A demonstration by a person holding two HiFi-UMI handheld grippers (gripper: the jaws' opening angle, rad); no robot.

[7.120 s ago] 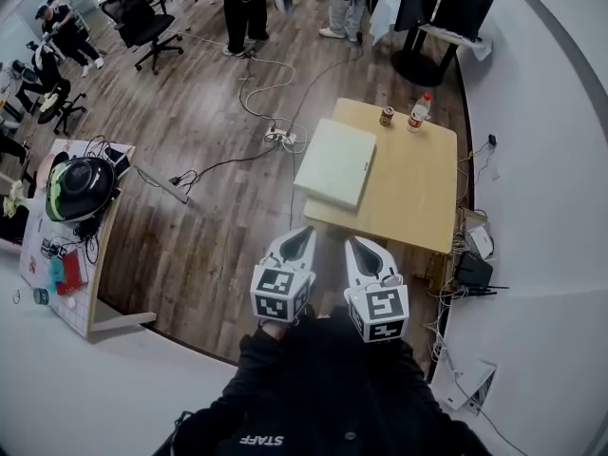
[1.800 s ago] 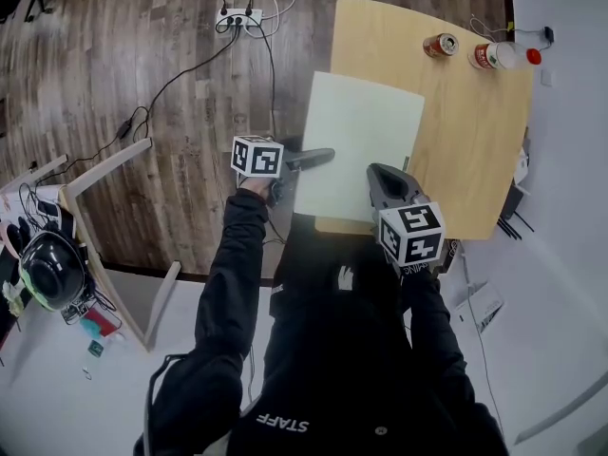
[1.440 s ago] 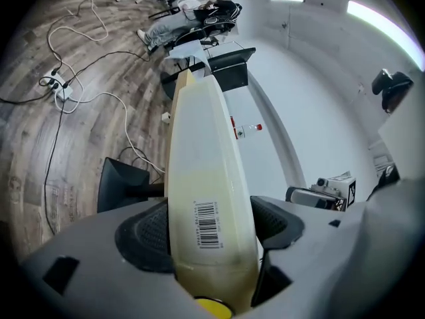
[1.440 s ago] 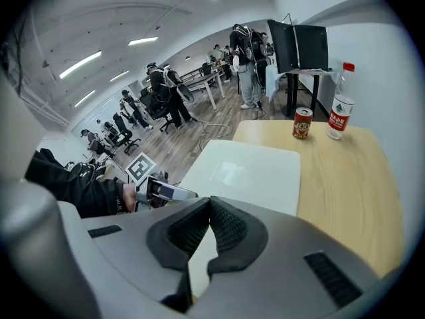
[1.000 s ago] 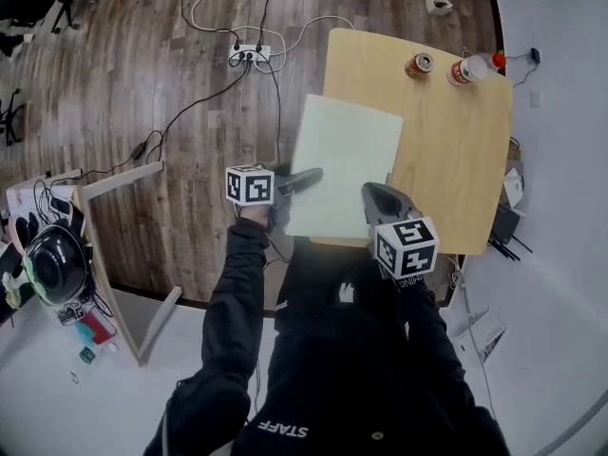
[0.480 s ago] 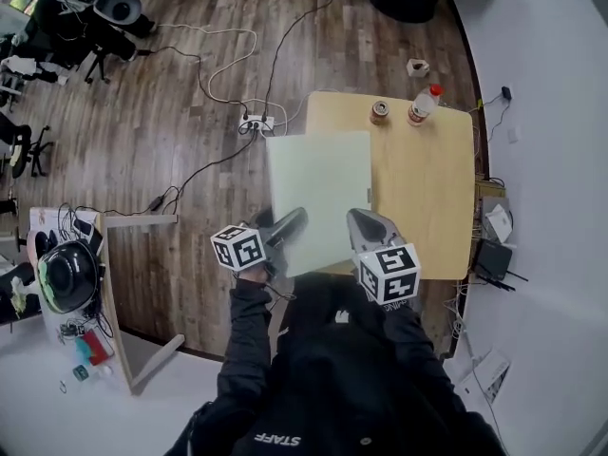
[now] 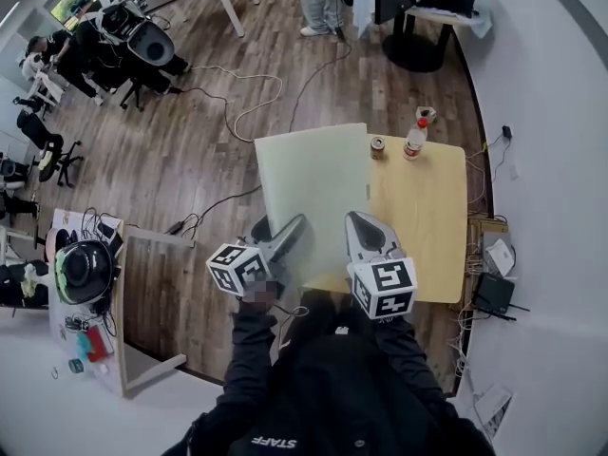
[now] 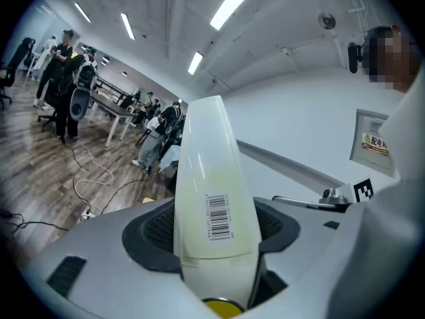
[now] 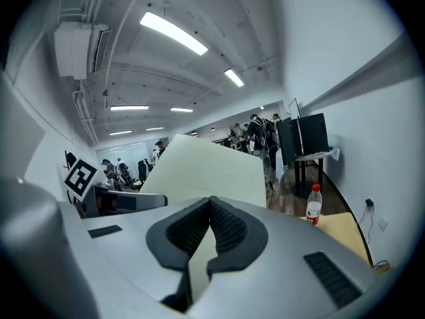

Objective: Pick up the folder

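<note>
Folder point(image 7: 312, 183) — aloft, right edge over table point(image 7: 429, 218)

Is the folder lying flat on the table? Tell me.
No: the left gripper and right gripper hold the folder tilted up above the table.

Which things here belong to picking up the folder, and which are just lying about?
In the job: folder, left hand-held gripper and right hand-held gripper, both clamped on it.
Lying about: can, bottle, both on the table.
</note>
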